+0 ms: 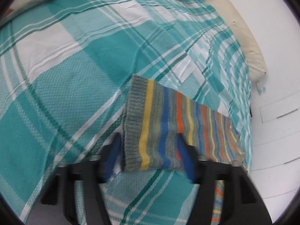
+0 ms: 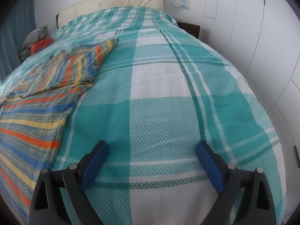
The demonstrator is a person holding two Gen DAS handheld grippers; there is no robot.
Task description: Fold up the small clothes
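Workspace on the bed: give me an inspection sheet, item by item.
Surface: teal and white plaid bedspread, lightly creased.
Job's things: striped sweater lies at the spread's left side, one sleeve folded across it; its ribbed sleeve cuff sits between the left gripper's pads.
Clutter: red knit item and grey knit bundle near the headboard.
Grippers: left gripper around the cuff, grip unclear through blur; right gripper open, empty.
Cables: nothing seen.
Surroundings: white wardrobe doors, dark nightstand.

Two wrist views, angled down, sharing bedspread (image 2: 168, 93)
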